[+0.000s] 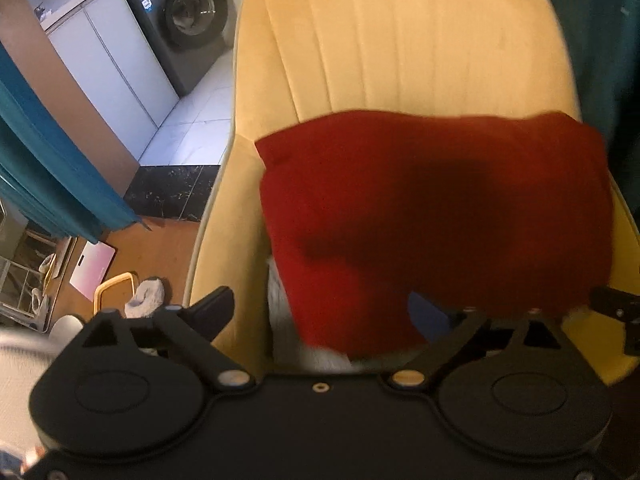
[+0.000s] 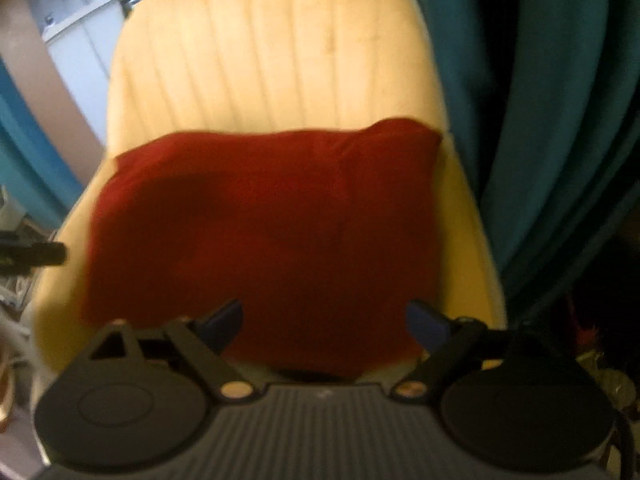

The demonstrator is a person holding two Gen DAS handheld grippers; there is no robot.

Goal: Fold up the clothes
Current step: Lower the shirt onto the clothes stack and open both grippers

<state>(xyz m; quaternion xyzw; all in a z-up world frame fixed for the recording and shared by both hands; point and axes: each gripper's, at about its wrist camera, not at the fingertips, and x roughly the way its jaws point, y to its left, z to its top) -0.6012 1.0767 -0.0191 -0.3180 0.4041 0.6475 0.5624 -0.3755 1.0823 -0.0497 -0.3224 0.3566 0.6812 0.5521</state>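
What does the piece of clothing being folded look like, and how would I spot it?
Find the big yellow chair in front of the teal curtain. On its seat lies a dark red cloth, folded into a rough rectangle. It is the only red thing on the chair; a bit of white fabric peeks out beneath its near left edge.

Red garment motion-blurred throughout

Black grippers, blue-padded fingers, brass screws.
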